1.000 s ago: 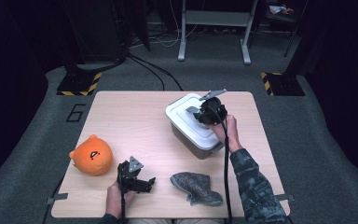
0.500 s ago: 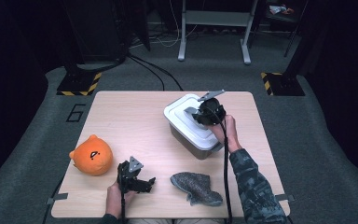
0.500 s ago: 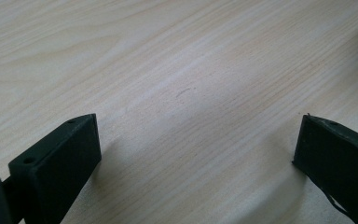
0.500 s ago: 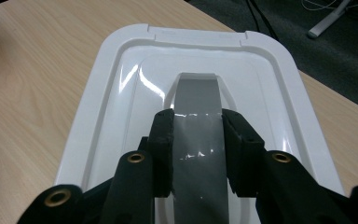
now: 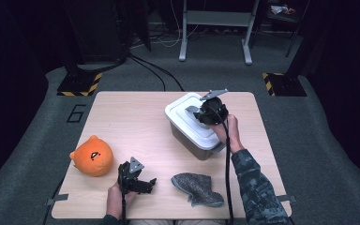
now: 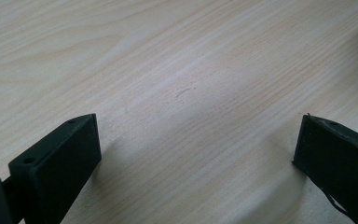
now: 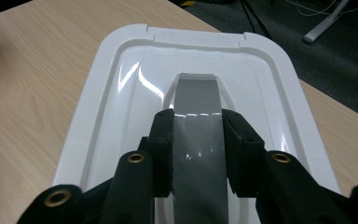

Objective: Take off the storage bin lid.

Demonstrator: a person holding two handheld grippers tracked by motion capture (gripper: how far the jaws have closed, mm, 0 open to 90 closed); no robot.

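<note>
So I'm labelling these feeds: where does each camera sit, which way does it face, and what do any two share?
High view: above the person's side, facing forward and down on the table; both forearms, left tool, right tool.
Left gripper view: on the left tool, facing bare tabletop between open jaws.
Right gripper view: on the right tool, facing along the white lid, jaws on either side of its grey handle.
Shared: high and right gripper views both show the lidded bin.

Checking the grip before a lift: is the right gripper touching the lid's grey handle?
Touching. The right gripper view shows the right gripper with both jaws pressed against the sides of the grey handle.
</note>
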